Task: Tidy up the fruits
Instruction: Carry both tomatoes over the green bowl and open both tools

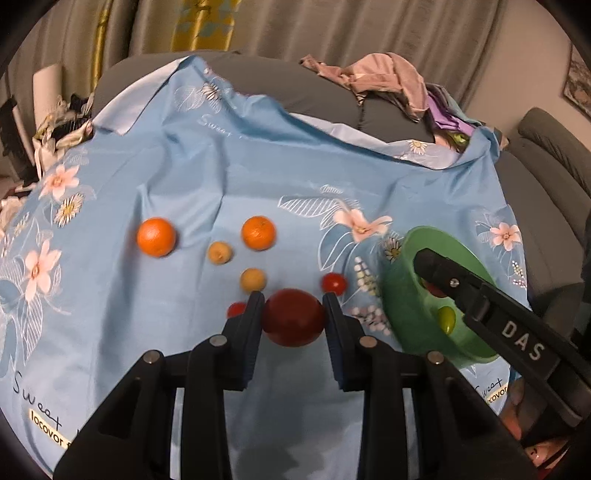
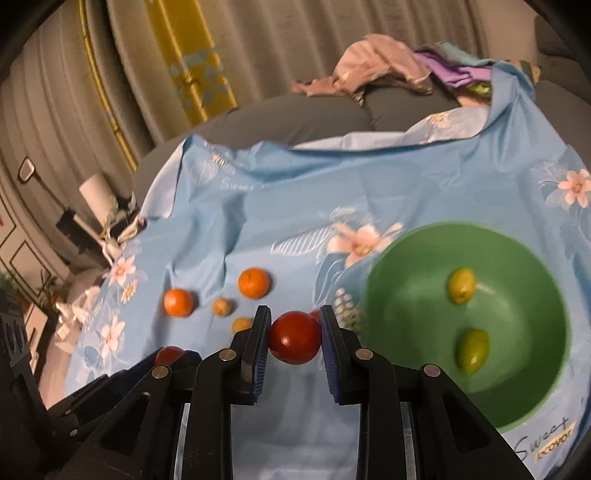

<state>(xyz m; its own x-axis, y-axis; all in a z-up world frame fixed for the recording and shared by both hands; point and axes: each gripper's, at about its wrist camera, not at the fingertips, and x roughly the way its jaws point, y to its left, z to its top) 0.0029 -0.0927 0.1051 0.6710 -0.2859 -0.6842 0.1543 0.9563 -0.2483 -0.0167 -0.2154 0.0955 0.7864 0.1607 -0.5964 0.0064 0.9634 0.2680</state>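
My left gripper has its jaws closed against a large dark red fruit; my right gripper pinches a red tomato, just beside the green bowl near the right edge of the blue floral cloth. "DAS" is printed on the right gripper's arm. The cloth reads "Sweet" and "locovor". I count two oranges, two small tan fruits, and two green fruits in the bowl.

A home living room is showing here: a grey sofa is sitting against long pleated curtains. A flowered blue sheet is covering it, and crumpled clothes are lying on top
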